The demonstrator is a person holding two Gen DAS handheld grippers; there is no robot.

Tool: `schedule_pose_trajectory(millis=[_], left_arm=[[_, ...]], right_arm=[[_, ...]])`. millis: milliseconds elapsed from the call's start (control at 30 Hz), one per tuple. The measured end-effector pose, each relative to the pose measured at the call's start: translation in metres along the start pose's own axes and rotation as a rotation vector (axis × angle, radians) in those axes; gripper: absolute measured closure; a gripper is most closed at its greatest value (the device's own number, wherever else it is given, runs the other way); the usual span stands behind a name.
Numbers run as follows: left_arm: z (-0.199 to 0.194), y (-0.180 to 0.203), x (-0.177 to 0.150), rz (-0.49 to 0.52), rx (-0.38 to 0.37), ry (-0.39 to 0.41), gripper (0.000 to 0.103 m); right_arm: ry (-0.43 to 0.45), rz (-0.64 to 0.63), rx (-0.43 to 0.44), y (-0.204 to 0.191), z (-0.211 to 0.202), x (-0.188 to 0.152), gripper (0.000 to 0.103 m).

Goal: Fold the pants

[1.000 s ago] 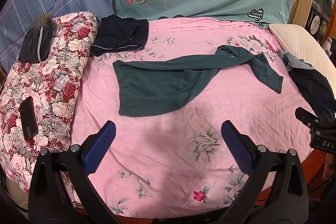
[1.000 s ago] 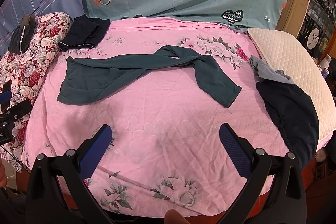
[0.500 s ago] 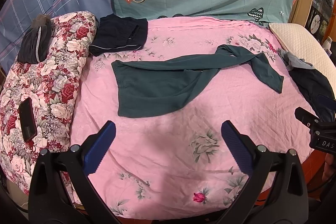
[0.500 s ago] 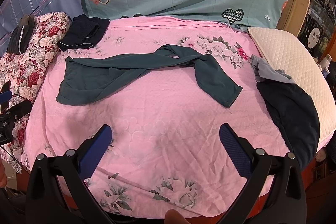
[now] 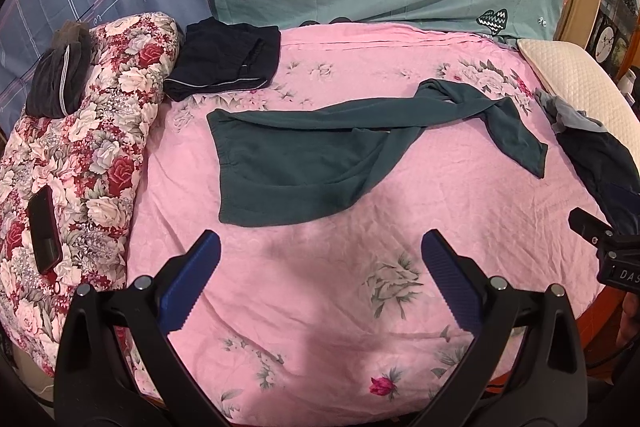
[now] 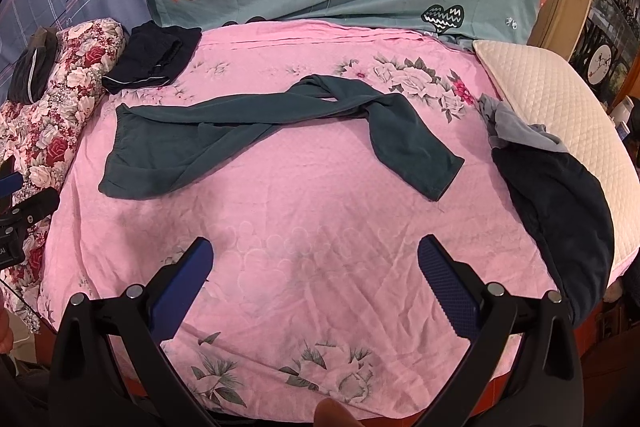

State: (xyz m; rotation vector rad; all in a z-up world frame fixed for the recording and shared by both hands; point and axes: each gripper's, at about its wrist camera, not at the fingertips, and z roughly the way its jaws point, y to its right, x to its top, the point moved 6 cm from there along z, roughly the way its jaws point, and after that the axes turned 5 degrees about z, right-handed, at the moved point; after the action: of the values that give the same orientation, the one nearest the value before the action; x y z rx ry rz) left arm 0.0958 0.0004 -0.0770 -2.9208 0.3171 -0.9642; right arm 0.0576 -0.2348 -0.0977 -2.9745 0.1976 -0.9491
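A pink flowered bedsheet covers the bed and serves as the landmark for all positions here. On the middle of the sheet lie the dark green pants, unfolded: the waistband end is toward the sheet's left side, and the twisted legs run rightward, so the long axis lies crosswise to both pairs of fingers. One leg end bends back toward the sheet's near edge on the right. At the sheet's left edge rests a red flowered quilt with a phone lying on it; at the sheet's far left corner sits a folded navy garment; over the sheet's right edge drapes a dark garment, beside a cream pillow. The left gripper hangs above the sheet's near edge, jaws spread wide and holding nothing, with the waistband just beyond it. The right gripper hangs likewise, jaws wide apart and empty, with the bent leg end ahead and to its right. Judged from this layout, the left gripper is nearer the waistband and the right nearer the legs; the legs probably need straightening before any fold.
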Motion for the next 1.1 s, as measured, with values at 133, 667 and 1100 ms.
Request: schedule_pose_trajectory(millis=[133, 667, 1100], left_arm=[[0.035, -0.014, -0.003, 0.001, 0.018, -0.008, 0.002], [0.212, -0.125, -0.016, -0.289, 0.017, -0.179, 0.022], [0.220, -0.134, -0.032, -0.293, -0.024, -0.191, 0.080]], right_arm=[[-0.012, 0.014, 0.037, 0.004, 0.018, 0.000, 0.001], [-0.164, -0.015, 0.308, -0.051, 0.115, 0.005, 0.023], [-0.318, 0.097, 0.461, -0.157, 0.223, 0.029, 0.062]])
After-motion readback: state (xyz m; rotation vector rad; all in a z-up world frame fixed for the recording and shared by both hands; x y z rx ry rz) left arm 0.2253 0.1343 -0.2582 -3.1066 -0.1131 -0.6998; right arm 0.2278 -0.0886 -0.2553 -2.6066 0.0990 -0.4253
